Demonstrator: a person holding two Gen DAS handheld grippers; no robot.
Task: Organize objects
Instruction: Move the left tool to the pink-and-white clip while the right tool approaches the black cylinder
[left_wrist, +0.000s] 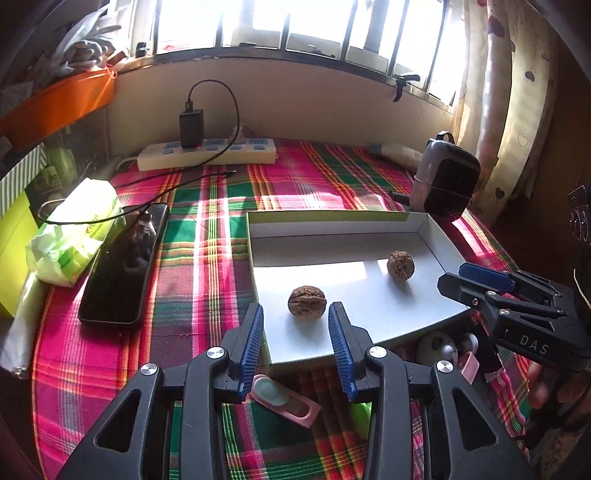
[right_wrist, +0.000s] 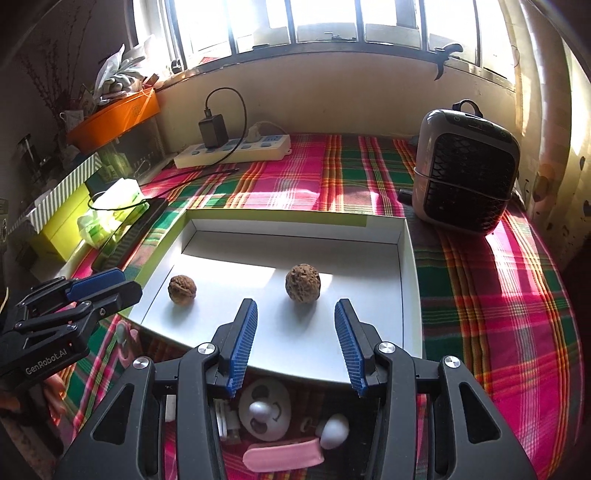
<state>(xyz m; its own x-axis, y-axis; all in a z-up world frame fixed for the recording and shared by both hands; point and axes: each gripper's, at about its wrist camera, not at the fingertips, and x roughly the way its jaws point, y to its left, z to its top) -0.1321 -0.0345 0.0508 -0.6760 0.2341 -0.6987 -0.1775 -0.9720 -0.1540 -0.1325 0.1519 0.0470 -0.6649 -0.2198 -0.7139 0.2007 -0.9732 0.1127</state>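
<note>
Two walnuts sit in a shallow white box (right_wrist: 408, 280) on the plaid desk, likely put there so they stay together and do not roll off. The left nut (left_wrist: 307, 301) lies near the box's front left corner. The right nut (right_wrist: 303, 283) lies near the middle of the box, well apart from the first. There are two grippers, one for each nut. The left gripper (left_wrist: 296, 343) points down at the left nut with its blue fingers spread and nothing between them; the nut is just past the tips, not touched. The right gripper (right_wrist: 295, 341) points down at the right nut the same way, spread and empty. It looks as if both nuts have been set down and let go. In front of the box, at the desk's near edge, small toys wait: a round white panda toy (right_wrist: 264, 410) and a pink piece (right_wrist: 282, 456), likely next to be sorted. One phone (left_wrist: 123, 264) lies by the left edge, and one small fan (right_wrist: 467, 173) stands at the back right corner, out of the way.
</note>
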